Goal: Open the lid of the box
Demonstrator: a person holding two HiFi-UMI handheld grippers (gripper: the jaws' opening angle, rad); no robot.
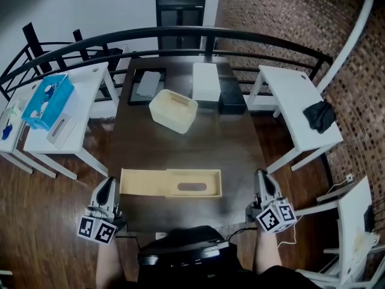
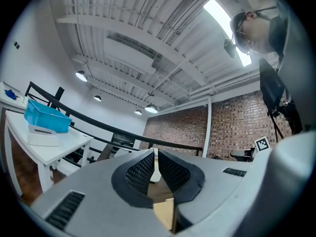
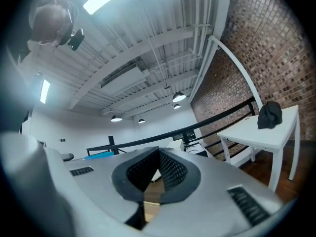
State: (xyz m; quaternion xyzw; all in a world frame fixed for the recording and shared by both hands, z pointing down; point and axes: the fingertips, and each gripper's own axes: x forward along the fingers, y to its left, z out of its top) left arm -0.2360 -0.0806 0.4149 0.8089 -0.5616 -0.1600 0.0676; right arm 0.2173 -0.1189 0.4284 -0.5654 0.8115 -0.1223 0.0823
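A long pale wooden box (image 1: 170,182) with an oval slot in its top lies along the near edge of the dark table (image 1: 234,143). A cream box (image 1: 173,110) sits farther back, at mid table. My left gripper (image 1: 109,186) is just off the wooden box's left end, and my right gripper (image 1: 262,180) is off its right end, a little apart from it. Both are shut with nothing between the pads. In the left gripper view the left gripper (image 2: 154,154) points level across the room, with a bit of pale wood (image 2: 165,214) showing below it. The right gripper (image 3: 159,154) looks the same in its own view.
At the back of the table are a white box (image 1: 206,81), a black tray (image 1: 144,84) and a black box (image 1: 231,98). White side tables flank it, with a blue bin (image 1: 49,100) on the left one and a black cloth (image 1: 319,115) on the right one. A black railing (image 1: 180,35) curves behind.
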